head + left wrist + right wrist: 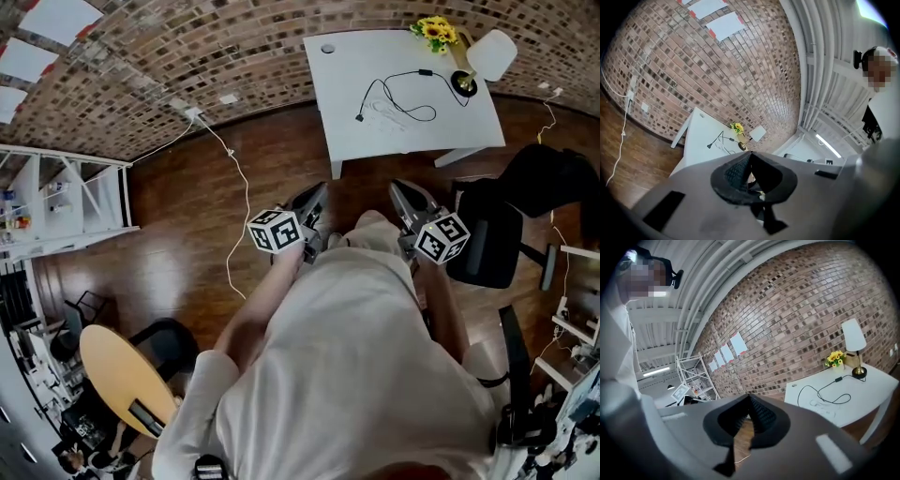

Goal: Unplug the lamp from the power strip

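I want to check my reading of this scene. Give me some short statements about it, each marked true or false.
The lamp stands on the white table. True.
The left gripper holds the black cable. False: it is shut on nothing, and the cable lies on the table.
The yellow flowers stand next to the lamp. True.
The right gripper is open. False: its jaws are shut, with nothing between them.

We wear a pale, off-white short-sleeved shirt [356,356], and our left gripper [317,190] and right gripper [399,187] each have a grey body, black ribbed pads [737,172] and a white cube [274,231] printed with black square markers.
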`<state>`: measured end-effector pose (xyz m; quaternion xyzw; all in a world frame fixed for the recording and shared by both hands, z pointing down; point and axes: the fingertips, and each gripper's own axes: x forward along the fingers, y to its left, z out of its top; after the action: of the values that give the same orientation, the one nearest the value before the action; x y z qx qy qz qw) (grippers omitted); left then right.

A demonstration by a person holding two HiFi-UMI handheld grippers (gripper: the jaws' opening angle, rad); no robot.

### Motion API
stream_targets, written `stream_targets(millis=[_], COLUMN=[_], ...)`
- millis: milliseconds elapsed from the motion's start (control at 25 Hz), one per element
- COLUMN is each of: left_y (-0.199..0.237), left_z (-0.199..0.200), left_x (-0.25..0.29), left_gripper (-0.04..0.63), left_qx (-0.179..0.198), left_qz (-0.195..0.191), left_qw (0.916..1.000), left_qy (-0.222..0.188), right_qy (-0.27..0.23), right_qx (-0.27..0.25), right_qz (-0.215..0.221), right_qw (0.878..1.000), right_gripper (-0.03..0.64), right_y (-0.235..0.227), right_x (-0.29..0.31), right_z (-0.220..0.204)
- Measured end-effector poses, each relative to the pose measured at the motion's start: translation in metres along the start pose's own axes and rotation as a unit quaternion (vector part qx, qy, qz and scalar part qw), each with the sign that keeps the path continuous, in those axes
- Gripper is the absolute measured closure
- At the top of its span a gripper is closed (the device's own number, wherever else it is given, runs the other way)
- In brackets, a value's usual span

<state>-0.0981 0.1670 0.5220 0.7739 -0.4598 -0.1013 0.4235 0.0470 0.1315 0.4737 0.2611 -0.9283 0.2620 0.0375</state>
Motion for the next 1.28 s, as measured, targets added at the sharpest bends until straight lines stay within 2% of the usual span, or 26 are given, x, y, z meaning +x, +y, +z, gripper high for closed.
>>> stream_targets(millis=[160,280,640,760,880,1040,1120,1280], left_y=[-0.001,0.006,0.041,0.040,0.037,0.036,0.042,0.062], left_z=[-0.003,0.001,0.026,0.043,0.057,0.056,0.055,0.056], left_x=[0.013,0.018,0.063,0.087,0.109,0.131,0.136,0.143], left_gripper=[0.591,0.591,0.591,0.591,0.591,0.591,0.591,0.591], left_qx=[-0.002,0.000,-0.014,-0.003,0.021,0.066,0.067,0.045], left_qz=[-0.003,0.014,0.074,0.092,0.118,0.150,0.160,0.192], left_qw=[0.9999,0.9999,0.9971,0.9957,0.9926,0.9850,0.9832,0.9786], left_qy=[0.010,0.010,0.008,0.008,0.020,0.052,0.057,0.058], right_qy=[0.006,0.015,0.023,0.037,0.054,0.061,0.067,0.069], right_qx=[0.004,0.022,0.022,0.017,0.010,-0.003,-0.004,0.004], right_qz=[-0.008,-0.009,0.040,0.051,0.050,0.065,0.067,0.071], right_qw=[1.000,1.000,0.999,0.998,0.997,0.996,0.995,0.995], right_gripper=[0.627,0.627,0.627,0.627,0.627,0.627,0.627,0.627], right_y=[-0.019,-0.040,-0.091,-0.115,-0.140,-0.161,-0.172,-0.189], right_x=[-0.001,0.005,0.066,0.082,0.092,0.103,0.109,0.119], right_z=[0.002,0.005,0.053,0.067,0.082,0.100,0.101,0.103])
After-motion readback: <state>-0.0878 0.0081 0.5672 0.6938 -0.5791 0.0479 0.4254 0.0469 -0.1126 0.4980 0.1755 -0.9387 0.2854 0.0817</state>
